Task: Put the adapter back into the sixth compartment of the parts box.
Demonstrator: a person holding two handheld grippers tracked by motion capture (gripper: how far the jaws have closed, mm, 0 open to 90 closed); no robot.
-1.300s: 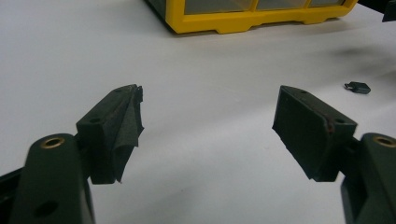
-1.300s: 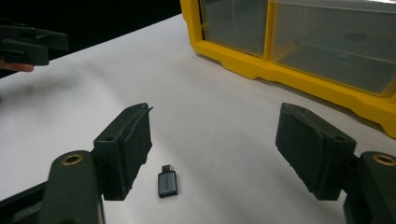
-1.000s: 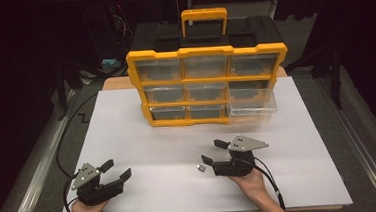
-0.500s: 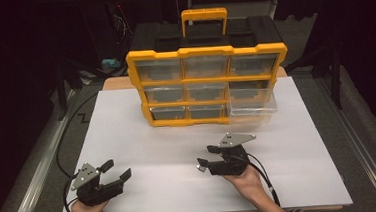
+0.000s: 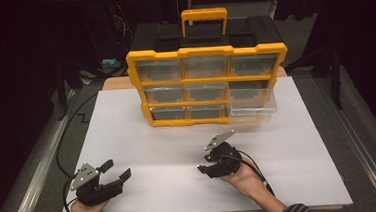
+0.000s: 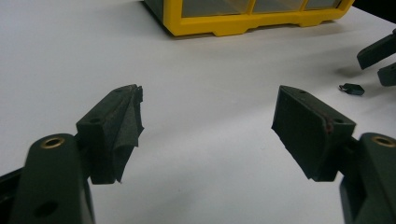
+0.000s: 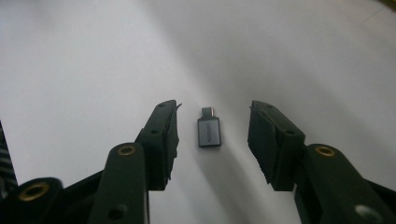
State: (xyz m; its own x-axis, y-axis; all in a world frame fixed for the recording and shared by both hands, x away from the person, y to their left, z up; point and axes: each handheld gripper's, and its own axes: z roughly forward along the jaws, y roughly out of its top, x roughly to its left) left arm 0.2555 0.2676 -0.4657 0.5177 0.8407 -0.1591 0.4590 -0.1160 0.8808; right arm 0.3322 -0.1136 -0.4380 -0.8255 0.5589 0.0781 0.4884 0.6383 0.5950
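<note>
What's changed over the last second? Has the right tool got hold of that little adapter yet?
Not yet. The right tool has shifted left and slightly toward the person, and now straddles the small grey adapter on the table, its jaws open on either side without touching it. The left tool has stayed put, open. The yellow organiser is unchanged, its lower right drawer still pulled out.

Left gripper (image 6: 208,123) sitting low over white table (image 6: 70,51), two black jaws standing wide apart, nothing between them. Yellow box (image 6: 243,18) standing at far edge, clear drawers showing. Small dark thing (image 6: 351,88) lying on table far right. Other gripper (image 6: 379,60) poking in just beside it, at right edge.
</note>
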